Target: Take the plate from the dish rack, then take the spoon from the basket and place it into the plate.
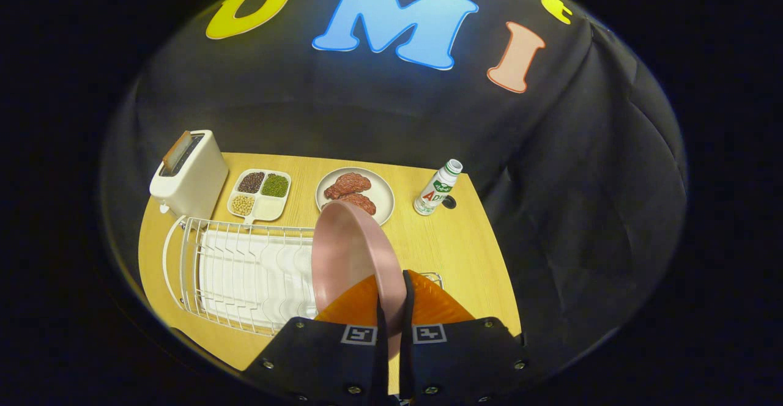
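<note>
Kitchen booth: toaster (189, 173), dish rack (244, 271).

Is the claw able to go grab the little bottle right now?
Probably not yet. The claw is shut on the pink plate, held on edge above the dish rack. The bottle stands beyond it on the table, so the plate must go down first.

Materials and finishes on a pale wood-look table (465, 253).

A smooth, matt pink plate (345, 253) stands on edge, pinched between the fingers of the gripper (391, 308). Beside it, a white wire dish rack (244, 271) with a ribbed plastic-looking drip tray. Beyond the rack: a satin cream toaster (189, 177), a smooth divided tray (260, 195), a glossy-labelled plastic bottle (437, 187). Matt black cloth (581, 180) hangs behind.
</note>
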Motion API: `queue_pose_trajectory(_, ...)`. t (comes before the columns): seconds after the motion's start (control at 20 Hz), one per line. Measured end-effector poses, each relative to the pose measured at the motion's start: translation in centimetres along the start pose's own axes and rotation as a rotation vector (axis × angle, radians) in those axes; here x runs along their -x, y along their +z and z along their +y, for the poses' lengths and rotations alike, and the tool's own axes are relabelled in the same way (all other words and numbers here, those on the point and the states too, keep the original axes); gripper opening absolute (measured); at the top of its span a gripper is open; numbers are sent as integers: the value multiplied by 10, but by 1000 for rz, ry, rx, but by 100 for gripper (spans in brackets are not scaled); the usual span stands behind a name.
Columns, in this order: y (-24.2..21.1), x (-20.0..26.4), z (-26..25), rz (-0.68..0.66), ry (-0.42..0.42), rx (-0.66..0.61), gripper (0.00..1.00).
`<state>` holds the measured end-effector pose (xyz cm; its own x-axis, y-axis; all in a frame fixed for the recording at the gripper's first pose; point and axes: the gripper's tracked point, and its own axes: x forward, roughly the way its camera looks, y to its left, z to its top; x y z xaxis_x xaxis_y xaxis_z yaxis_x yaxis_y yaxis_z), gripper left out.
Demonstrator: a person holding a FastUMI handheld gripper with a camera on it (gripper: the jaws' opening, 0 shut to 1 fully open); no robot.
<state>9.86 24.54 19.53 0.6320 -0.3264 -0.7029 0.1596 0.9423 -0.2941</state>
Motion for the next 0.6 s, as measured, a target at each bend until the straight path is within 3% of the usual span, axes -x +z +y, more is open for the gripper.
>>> queue_pose_trajectory(0.4,-60,49,-58,-27,56,-56,7)
queue_pose_trajectory(0.6,-93,59,-63,-34,156,-95,7)
